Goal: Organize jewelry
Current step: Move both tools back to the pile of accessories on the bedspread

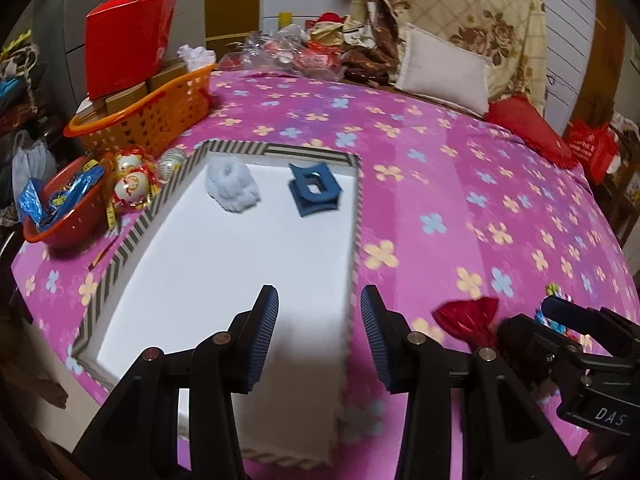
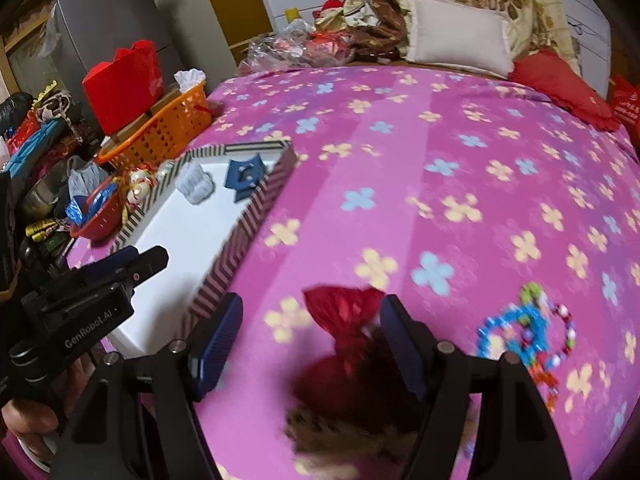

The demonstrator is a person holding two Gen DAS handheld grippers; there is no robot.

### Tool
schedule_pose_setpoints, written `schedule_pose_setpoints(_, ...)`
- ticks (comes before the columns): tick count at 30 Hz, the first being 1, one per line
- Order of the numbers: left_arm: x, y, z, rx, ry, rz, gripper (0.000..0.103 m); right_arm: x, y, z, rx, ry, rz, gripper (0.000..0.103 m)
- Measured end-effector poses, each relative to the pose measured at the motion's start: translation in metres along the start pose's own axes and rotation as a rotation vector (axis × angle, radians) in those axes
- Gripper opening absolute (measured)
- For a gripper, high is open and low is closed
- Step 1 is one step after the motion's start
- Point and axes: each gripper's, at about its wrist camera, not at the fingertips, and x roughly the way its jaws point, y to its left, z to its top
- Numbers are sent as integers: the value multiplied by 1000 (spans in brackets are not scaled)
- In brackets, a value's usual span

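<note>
A striped-edged box (image 1: 357,216) with a white floor lies on the pink flowered bedspread. Inside at its far end are a pale blue fluffy scrunchie (image 1: 232,185) and a dark blue jewelry holder (image 1: 315,192). My left gripper (image 1: 319,330) is open and empty, its fingers astride the box's right wall. A red mesh pouch (image 2: 346,326) lies on the bedspread between the open fingers of my right gripper (image 2: 310,338); it also shows in the left wrist view (image 1: 468,316). Colourful bead bracelets (image 2: 528,330) lie to the right of the pouch.
An orange basket (image 1: 160,110) with boxes and a red bag (image 1: 124,40) stands at the far left. A red bowl (image 1: 66,216) and decorated eggs (image 1: 132,184) sit left of the box. Pillows (image 1: 444,68) and clutter line the far edge.
</note>
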Motion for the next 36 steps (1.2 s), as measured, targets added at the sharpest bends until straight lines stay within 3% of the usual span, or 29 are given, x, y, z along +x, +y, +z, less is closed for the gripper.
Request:
schedule_pose_setpoints(17,-12,-61,-32,87,21,-57,36,-41,-55,-41,80,-23,-75,78)
schedule_pose_setpoints(36,-13,-76,-45,124,33,-63,36,-50,-78,-60,104,-12,-91,78)
